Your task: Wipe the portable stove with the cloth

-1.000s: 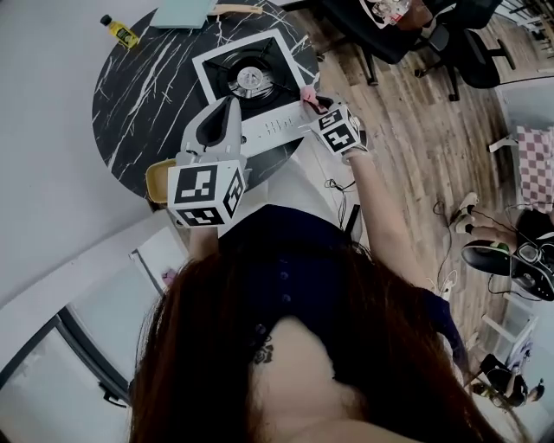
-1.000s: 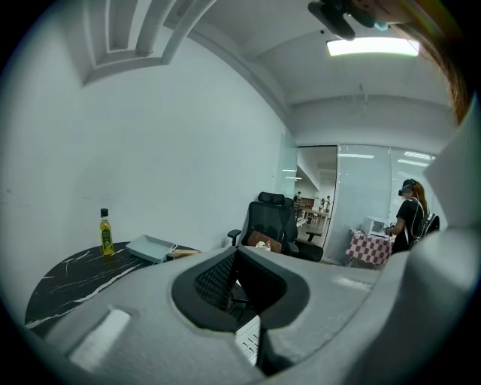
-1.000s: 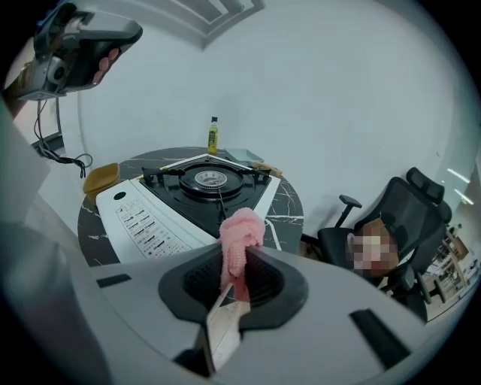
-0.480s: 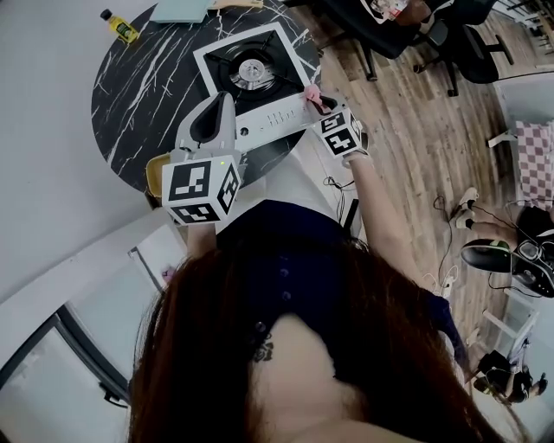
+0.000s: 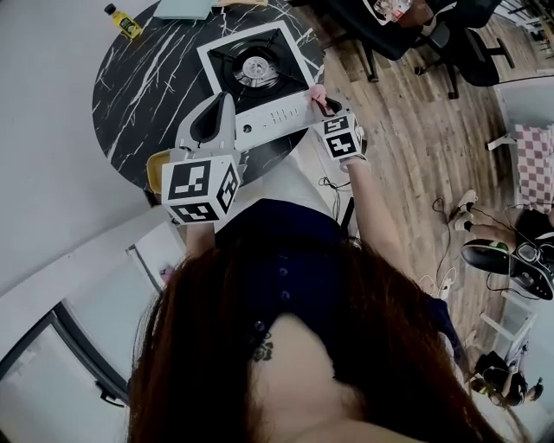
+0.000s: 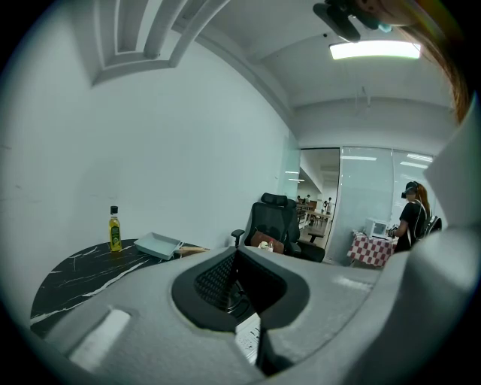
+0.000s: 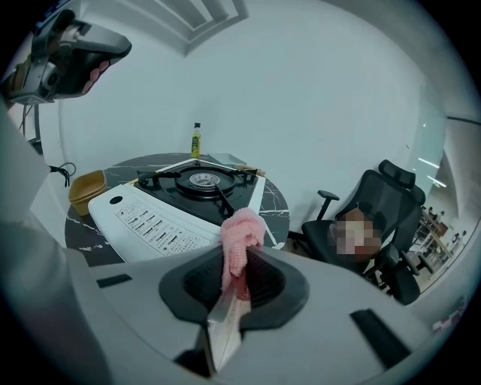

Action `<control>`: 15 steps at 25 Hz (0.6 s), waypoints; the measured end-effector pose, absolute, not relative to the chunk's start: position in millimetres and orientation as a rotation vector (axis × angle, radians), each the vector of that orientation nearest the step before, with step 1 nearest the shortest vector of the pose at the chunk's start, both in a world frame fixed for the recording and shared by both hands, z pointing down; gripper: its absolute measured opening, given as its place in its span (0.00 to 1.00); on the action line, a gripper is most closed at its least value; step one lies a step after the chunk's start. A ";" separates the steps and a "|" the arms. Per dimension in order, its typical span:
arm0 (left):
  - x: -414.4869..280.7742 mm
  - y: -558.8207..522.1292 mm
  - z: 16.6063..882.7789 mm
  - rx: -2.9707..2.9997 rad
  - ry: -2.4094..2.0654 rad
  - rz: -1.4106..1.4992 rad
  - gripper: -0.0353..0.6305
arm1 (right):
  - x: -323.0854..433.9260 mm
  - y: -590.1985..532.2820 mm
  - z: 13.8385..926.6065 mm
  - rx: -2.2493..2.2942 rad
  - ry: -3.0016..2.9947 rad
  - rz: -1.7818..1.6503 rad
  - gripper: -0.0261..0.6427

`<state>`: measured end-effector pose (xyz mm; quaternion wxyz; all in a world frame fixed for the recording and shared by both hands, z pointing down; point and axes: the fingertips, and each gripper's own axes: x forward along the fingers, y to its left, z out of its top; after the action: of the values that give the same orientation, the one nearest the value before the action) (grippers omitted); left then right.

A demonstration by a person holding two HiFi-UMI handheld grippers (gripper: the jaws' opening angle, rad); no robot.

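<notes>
- Barely anything has moved in the last second. The right gripper [image 5: 322, 102] is still at the right front corner of the stove [image 5: 255, 69], which just sits a touch higher in the head view.
- Right jaws are clamped on the pink cloth [image 7: 242, 234], with a wad poking out past the tips. My guess is that's so fabric meets the stove, not plastic.
- That cloth is at the right end of the control panel [image 7: 150, 216]. Touching or just above it, I can't tell.
- The left gripper [image 5: 223, 105] has its jaws closed on nothing. It's parked by the stove's near left corner, probably just staying out of the wiping path.
- The stove sits toward the near edge of the black marbled table [image 5: 143, 95], so it's easy to reach.
- Writing: the panel has printed rows, too small to read. The marker cubes [image 5: 203, 189] carry only black-and-white squares.
- Far side: a yellow bottle [image 5: 124, 23] with an unreadable label, and a pale tray [image 5: 182, 9] near it.
</notes>
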<state>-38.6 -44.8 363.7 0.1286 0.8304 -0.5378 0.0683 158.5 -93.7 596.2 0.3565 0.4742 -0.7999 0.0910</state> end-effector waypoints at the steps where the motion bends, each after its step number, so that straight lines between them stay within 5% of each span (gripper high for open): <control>1: -39.0 -44.2 363.4 2.414 -1.565 0.197 0.07 | 158.8 -93.7 595.7 1.230 -2.064 0.229 0.11; 15: -46.3 -47.0 358.9 2.413 -1.577 0.164 0.07 | 145.3 -86.7 591.0 1.181 -2.052 0.134 0.11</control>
<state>-46.3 -47.0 358.9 0.1270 0.8289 -0.5418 0.0564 145.3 -86.7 591.0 0.3756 0.4614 -0.8021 0.0525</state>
